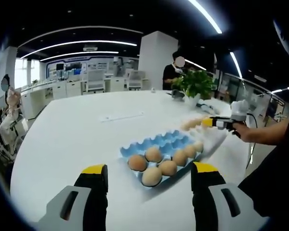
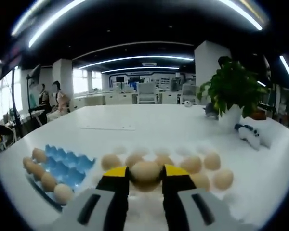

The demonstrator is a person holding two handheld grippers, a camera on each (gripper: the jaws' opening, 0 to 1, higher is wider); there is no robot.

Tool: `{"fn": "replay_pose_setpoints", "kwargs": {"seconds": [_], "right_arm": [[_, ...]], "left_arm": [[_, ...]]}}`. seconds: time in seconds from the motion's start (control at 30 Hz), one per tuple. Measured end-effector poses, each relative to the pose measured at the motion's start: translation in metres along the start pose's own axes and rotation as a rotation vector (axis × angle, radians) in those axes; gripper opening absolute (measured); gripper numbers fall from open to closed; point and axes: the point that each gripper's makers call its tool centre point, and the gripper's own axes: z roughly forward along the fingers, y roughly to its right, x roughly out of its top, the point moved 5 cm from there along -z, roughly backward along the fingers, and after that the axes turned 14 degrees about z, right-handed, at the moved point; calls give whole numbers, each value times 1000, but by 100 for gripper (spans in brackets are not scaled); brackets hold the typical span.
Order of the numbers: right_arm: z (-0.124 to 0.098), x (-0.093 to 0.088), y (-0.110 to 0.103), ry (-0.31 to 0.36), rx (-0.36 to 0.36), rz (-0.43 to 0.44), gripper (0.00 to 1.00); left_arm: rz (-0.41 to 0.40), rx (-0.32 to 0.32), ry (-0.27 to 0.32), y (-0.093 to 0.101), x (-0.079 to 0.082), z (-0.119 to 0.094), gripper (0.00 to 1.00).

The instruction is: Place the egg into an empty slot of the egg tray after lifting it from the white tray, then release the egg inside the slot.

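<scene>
Right gripper (image 2: 145, 175): yellow-tipped jaws clenched on a tan egg (image 2: 145, 174), one jaw on each flank. The held egg sits over the white tray (image 2: 241, 192), among its rows of eggs. Cannot tell whether it is lifted clear or resting in its cup; the jaws hide its underside.

The blue moulded-pulp egg tray (image 2: 70, 166) lies left of the held egg in the right gripper view, just beside the white tray on the white round tabletop (image 2: 149, 122). Eggs fill its near rows; empty slots lie in the far rows, so the carry looks to run leftward and slightly away. The right gripper is the nearer and carries the load.

Left gripper (image 1: 148, 174): jaws released, wide apart, nothing between them, hovering short of the egg tray's near edge.

White tray's cups are pale and washed out, so the slot count is unclear. A potted green plant (image 2: 233, 91) stands beyond.
</scene>
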Motion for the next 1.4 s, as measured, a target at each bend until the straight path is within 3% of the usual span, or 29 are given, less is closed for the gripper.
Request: {"fn": "replay_pose_setpoints", "kwargs": {"seconds": [0.57, 1.4], "right_arm": [[12, -4, -69, -37, 209, -52, 26], [26, -26, -152, -94, 406, -72, 26]], "left_arm": [[2, 6, -1, -1, 0, -1, 71], [0, 7, -2, -3, -1, -1, 71]]}}
